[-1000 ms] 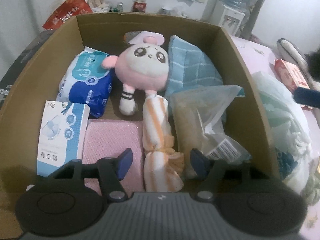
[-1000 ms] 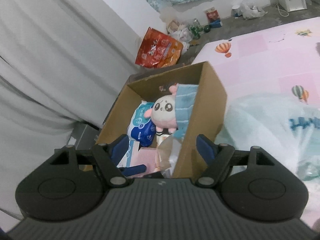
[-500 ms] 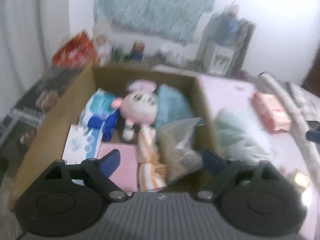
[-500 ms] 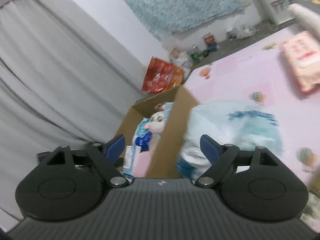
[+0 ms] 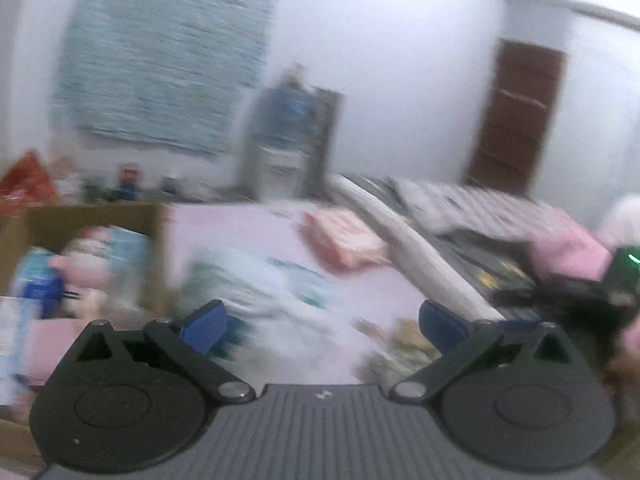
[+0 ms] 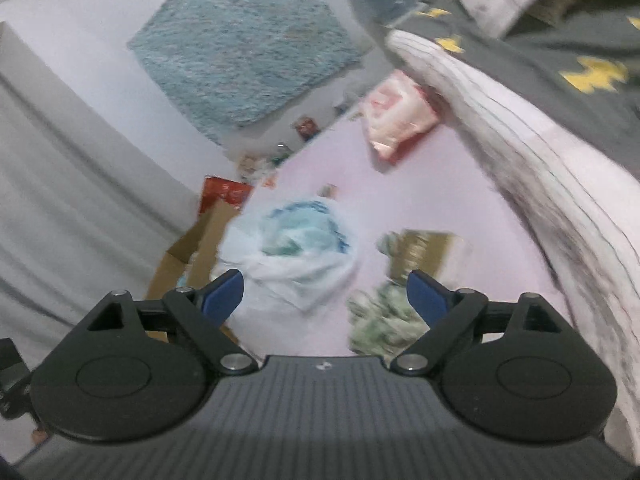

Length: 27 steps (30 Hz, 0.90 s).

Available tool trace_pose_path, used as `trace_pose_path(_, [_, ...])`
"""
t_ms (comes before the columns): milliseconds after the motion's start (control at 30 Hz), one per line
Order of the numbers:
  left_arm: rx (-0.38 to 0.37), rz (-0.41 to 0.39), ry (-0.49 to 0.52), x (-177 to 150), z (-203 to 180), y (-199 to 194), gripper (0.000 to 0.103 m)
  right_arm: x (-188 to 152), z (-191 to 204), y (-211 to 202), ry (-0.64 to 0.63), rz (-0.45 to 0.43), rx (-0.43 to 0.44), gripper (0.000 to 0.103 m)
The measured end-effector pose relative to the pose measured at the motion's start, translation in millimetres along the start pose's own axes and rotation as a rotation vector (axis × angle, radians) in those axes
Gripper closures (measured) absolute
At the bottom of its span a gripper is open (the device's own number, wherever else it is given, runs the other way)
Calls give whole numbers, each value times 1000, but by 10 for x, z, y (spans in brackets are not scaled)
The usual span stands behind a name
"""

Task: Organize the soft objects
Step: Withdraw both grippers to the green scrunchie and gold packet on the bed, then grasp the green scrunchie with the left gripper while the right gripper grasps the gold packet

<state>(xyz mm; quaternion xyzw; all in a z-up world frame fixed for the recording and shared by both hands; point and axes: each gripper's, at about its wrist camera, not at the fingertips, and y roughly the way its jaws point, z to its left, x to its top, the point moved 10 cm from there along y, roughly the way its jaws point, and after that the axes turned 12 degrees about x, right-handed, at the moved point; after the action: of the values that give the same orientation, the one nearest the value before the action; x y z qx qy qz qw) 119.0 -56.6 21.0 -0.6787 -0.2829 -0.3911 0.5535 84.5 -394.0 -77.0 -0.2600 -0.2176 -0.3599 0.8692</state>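
Observation:
Both views are blurred by motion. My left gripper (image 5: 323, 325) is empty, its jaws wide and still opening, above the pink bed sheet (image 5: 240, 232). At far left stands the cardboard box (image 5: 92, 216) with the pink plush toy (image 5: 84, 268) inside. A white plastic bag of blue-green cloth (image 5: 260, 288) lies beside the box, and a pink packet (image 5: 344, 240) lies further back. My right gripper (image 6: 323, 298) is also empty with jaws opening, over the white bag (image 6: 296, 252). A green-and-gold crumpled packet (image 6: 400, 280) lies by its right finger. The pink packet (image 6: 396, 120) lies beyond.
A rolled white striped blanket (image 6: 540, 168) and a dark quilt with yellow marks (image 6: 560, 40) bound the bed on the right. Pink cloth (image 5: 568, 252) sits at far right. A grey curtain (image 6: 72, 184), a red bag (image 6: 224, 192) and a water dispenser (image 5: 288, 144) stand beyond.
Both grippers have swung right, away from the box and over the bed, and their jaws have widened. The box has slid to the left edge of each view.

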Motion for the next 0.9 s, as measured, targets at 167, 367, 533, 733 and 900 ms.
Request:
trace_pose_path(167, [-95, 123, 116, -371, -645, 293, 0, -74, -238, 23, -5, -32, -60, 14])
trace_pose_path(367, [-126, 235, 195, -746, -1108, 666, 0, -130, -325, 156, -52, -7, -84, 14])
trace_pose_path(533, [-32, 291, 249, -958, -1212, 1131, 0, -83, -306, 395, -149, 104, -111, 14])
trace_pose_path(733, [63, 298, 282, -1031, -1257, 1488, 1, 37, -420, 744, -253, 261, -203, 14])
trace_pose_path(900, [83, 314, 277, -1029, -1297, 1676, 1, 143, -487, 952, -378, 297, -248, 14])
